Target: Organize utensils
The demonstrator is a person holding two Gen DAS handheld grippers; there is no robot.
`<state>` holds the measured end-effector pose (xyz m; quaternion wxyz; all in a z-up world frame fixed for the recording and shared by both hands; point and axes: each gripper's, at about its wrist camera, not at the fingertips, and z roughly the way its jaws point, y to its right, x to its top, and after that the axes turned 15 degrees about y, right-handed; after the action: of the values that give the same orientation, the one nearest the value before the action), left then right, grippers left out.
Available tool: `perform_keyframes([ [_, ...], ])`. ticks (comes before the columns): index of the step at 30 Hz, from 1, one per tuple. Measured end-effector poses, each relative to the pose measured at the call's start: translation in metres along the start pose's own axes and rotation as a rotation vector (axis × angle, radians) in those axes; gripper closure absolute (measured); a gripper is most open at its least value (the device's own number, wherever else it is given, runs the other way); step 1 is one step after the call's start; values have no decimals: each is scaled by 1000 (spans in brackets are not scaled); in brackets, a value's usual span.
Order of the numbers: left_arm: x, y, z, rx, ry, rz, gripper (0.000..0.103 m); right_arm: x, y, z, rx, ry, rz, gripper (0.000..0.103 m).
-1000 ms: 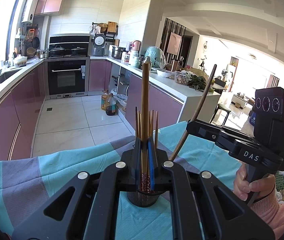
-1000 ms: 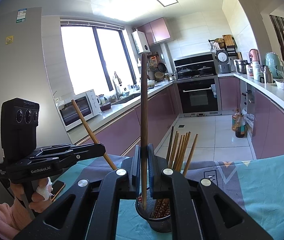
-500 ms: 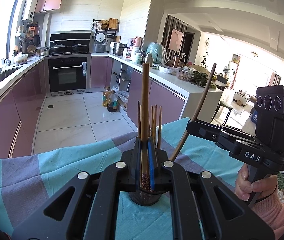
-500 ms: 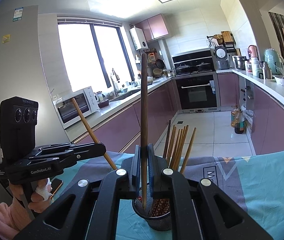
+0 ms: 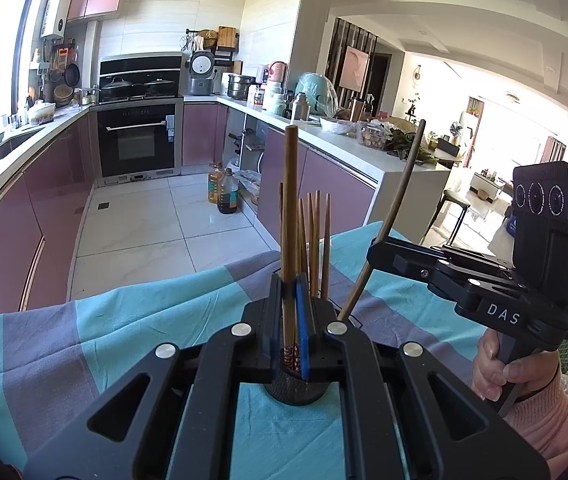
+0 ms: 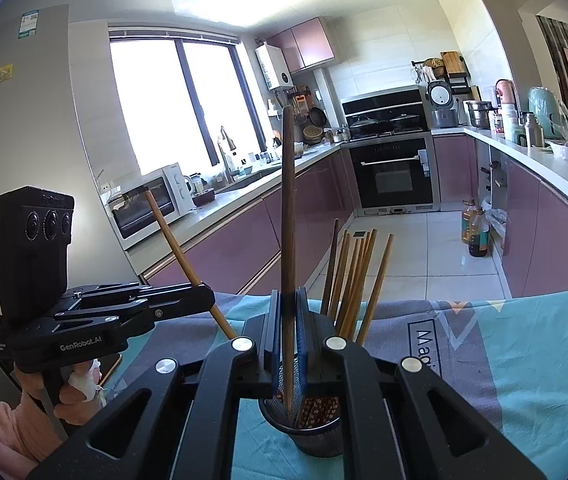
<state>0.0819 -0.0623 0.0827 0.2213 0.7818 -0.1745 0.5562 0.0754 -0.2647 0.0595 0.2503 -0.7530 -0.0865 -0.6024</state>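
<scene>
Since a second ago little has shifted: both grippers keep their places above the round black mesh holder (image 6: 316,432), which sits slightly higher in each view. The left gripper (image 5: 292,320) is clamped on a light wooden chopstick (image 5: 290,216); the right gripper (image 6: 289,340) pinches a darker brown chopstick (image 6: 287,216). Both sticks stand nearly upright, lower ends apparently inside the holder among other chopsticks (image 6: 358,276), on the teal-and-grey cloth (image 5: 84,320).

Left tool (image 5: 293,312) clamped shut, right tool (image 6: 289,320) likewise, both angled slightly downward.
</scene>
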Motion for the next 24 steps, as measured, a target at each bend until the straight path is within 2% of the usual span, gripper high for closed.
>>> perform_keyframes([
  [24, 1, 6, 13, 6, -44, 16, 96, -15, 7, 11, -10, -37, 21, 97],
])
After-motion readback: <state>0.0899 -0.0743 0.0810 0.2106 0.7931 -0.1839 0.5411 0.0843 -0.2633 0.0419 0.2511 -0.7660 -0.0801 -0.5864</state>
